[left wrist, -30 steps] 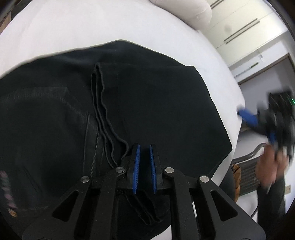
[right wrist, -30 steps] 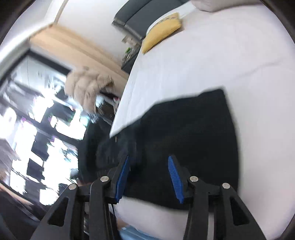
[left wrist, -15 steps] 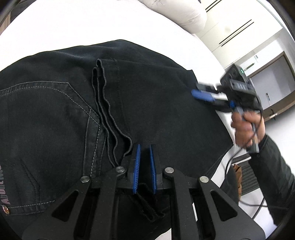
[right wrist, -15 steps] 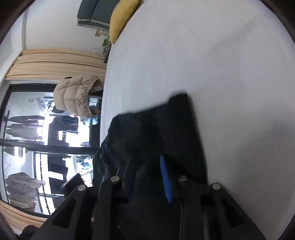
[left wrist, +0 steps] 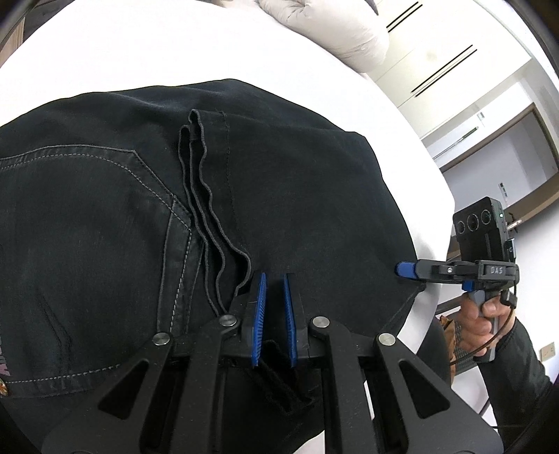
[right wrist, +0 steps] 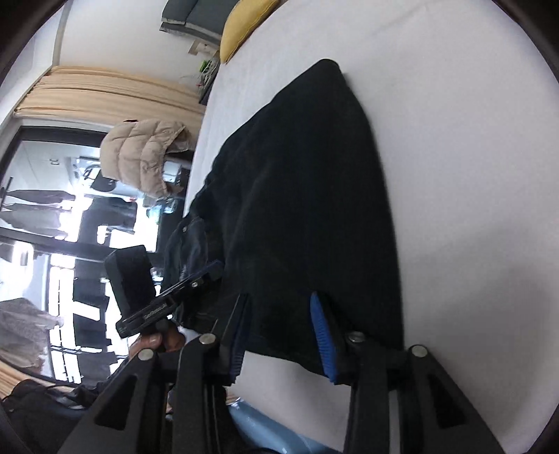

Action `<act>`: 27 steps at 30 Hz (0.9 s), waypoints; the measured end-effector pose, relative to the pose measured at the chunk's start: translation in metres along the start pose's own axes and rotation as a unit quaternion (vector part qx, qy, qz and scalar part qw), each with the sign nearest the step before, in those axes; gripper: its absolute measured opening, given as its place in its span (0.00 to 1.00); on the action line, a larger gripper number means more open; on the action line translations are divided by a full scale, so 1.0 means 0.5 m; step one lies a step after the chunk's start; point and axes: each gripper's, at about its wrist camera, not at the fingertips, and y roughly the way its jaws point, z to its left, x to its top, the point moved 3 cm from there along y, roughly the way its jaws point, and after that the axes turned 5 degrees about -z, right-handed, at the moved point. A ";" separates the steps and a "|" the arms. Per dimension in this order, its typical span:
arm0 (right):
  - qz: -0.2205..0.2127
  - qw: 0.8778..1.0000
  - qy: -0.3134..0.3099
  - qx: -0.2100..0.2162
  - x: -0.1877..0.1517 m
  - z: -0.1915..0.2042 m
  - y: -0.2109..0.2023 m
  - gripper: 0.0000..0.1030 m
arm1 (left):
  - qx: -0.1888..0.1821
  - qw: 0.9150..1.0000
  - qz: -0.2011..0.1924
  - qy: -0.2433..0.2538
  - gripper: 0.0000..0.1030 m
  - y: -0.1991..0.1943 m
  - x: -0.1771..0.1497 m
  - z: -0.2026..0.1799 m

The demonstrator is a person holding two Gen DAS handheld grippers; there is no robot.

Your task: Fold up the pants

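While the black pants (left wrist: 286,195) lie folded on the white bed (left wrist: 139,52), near its edge, the left gripper (left wrist: 272,314) sits low over the fabric with its blue pads nearly together, clamped on a dark strip of the pants that runs back between them. Wavy leg hems (left wrist: 206,216) stacked in layers run up from just left of that gripper, and a back pocket (left wrist: 87,216) with pale stitching lies further left. Right gripper (left wrist: 407,269), seen from the left wrist view, is at the right edge of the pants with one blue fingertip over the fabric, held by a hand (left wrist: 478,316) in a dark sleeve. From the right wrist view the right gripper (right wrist: 279,335) straddles the near edge of the pants, jaws opening, fabric between them, pads not clearly pressing on it. A white pillow (left wrist: 332,31) lies at the far end of the bed. Yellow cushion (right wrist: 244,24) at the bed's far corner, beige puffer jacket (right wrist: 143,157) hanging by the window.
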 end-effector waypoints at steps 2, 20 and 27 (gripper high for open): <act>-0.006 1.000 -0.010 -0.015 -0.001 0.004 0.002 0.37 | -0.003 1.000 -0.005 -0.002 0.10 -0.015 0.000 0.000; -0.074 0.997 -0.020 -0.007 0.010 0.139 0.043 0.72 | 0.025 0.964 -0.223 -0.145 0.86 -0.448 -0.189 0.168; -0.110 0.989 0.006 0.099 0.019 0.211 0.040 0.72 | -0.015 0.923 -0.236 -0.305 0.86 -0.481 -0.264 0.326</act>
